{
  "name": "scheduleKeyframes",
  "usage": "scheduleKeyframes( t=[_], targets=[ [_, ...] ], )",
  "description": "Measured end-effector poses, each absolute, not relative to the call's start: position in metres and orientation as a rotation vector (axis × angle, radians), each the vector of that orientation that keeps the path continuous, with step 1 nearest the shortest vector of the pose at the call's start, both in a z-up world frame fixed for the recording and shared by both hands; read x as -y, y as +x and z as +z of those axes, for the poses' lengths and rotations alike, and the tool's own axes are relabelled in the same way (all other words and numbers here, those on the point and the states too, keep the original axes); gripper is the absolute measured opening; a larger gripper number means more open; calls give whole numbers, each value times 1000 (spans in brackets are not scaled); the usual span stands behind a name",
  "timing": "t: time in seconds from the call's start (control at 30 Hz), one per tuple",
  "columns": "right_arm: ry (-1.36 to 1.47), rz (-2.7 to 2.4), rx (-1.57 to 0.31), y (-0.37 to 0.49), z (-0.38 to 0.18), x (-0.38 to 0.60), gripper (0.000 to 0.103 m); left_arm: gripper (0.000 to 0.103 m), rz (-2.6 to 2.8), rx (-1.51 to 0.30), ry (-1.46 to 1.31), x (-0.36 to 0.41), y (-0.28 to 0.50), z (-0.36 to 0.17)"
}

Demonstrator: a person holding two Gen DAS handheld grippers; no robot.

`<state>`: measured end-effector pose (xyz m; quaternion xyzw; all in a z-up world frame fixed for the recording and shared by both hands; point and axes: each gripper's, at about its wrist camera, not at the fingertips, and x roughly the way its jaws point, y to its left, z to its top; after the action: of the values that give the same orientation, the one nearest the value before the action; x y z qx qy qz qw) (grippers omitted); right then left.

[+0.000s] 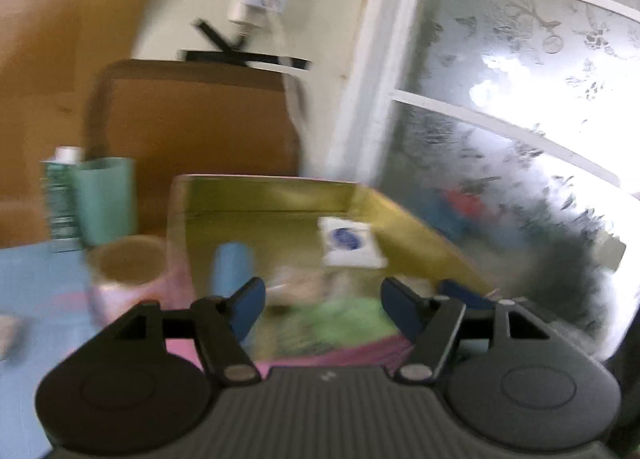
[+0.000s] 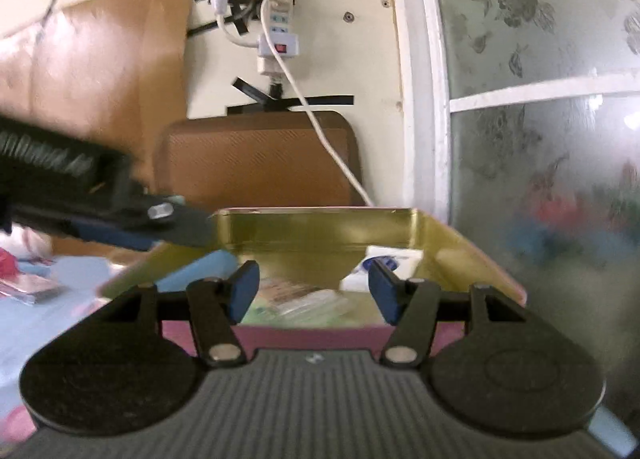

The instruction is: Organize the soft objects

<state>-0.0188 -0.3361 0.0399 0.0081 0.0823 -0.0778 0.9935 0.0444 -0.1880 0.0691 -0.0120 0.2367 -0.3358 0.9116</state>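
One gold tin (image 2: 312, 231) holds one blue roll (image 1: 232, 267), one white packet (image 1: 350, 243), one green cloth (image 1: 340, 323).

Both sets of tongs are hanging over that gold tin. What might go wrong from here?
1. The left tongs sit near the tin's rim; they may knock it.
2. Both tongs are open and crowd the same tin; the right tongs might collide with the left.
3. The cup stands beside the tin and might tip.

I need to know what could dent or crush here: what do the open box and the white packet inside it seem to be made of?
The box looks like thin metal tin: glossy gold inner walls with mirror-like reflections, pink outside. The white packet with a blue logo looks like soft plastic film or paper; blur leaves that open.
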Motion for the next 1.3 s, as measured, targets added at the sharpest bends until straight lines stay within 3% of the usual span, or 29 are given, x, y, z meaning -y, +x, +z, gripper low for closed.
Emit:
scheduleKeyframes(
  t=[0.23,0.47,0.6,0.7,0.93,1.0,1.03,1.3],
  targets=[
    [12,83,-180,-37,38,288,62,66,-412,-561,-68,50,36,34],
    [-77,376,-351,9,43,206,63,66,-249,-514,-120,-47,19,12],
    [-130,460,-444,56,44,155,64,68,-264,-427,-293,-77,16,13],
    [-207,521,-483,92,40,114,75,68,-261,-413,-361,-86,16,13],
    [-427,523,-541,150,14,52,74,68,-278,-421,-411,-95,23,13],
    [-384,533,-561,157,18,54,38,68,-281,-419,-414,-97,20,12],
    [-368,522,-564,159,22,56,28,68,-283,-417,-415,-97,19,12],
    [-41,484,-542,117,71,116,12,68,-290,-417,-448,-101,19,11]
  ],
)
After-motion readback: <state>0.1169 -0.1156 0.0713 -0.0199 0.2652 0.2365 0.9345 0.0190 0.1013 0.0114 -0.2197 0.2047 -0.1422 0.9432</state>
